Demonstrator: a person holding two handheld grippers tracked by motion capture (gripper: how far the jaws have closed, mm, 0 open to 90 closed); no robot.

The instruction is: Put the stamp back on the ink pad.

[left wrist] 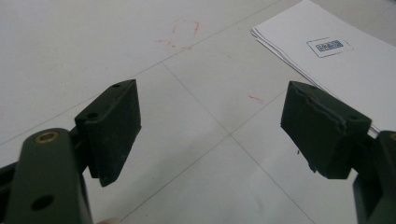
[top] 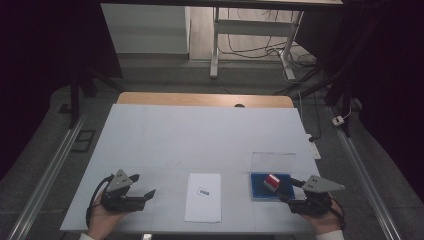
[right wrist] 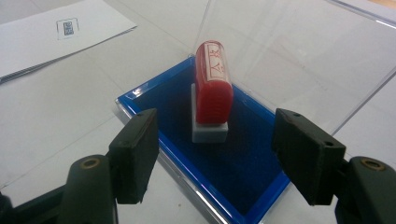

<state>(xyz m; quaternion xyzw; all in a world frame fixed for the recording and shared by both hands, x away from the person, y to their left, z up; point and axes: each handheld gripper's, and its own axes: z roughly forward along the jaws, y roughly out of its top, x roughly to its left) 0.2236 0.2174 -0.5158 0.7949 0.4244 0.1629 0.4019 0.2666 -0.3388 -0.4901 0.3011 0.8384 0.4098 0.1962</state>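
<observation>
A red stamp [right wrist: 213,84] with a white base stands on the blue ink pad [right wrist: 247,172], whose clear lid [right wrist: 299,51] is raised behind it. In the high view the stamp [top: 272,182] sits in the blue pad [top: 260,192] at the right. My right gripper [right wrist: 215,154] is open just in front of the stamp, jaws either side and apart from it; in the high view the right gripper [top: 295,186] lies beside the pad. My left gripper [left wrist: 210,135] is open over bare table; the left gripper [top: 142,186] rests at the front left.
A stack of white paper [top: 203,197] with a small blue printed mark [left wrist: 329,46] lies between the two grippers. Faint red marks [left wrist: 180,35] show on the white table cover [top: 200,135]. The table's wooden far edge [top: 205,99] borders a floor with cables.
</observation>
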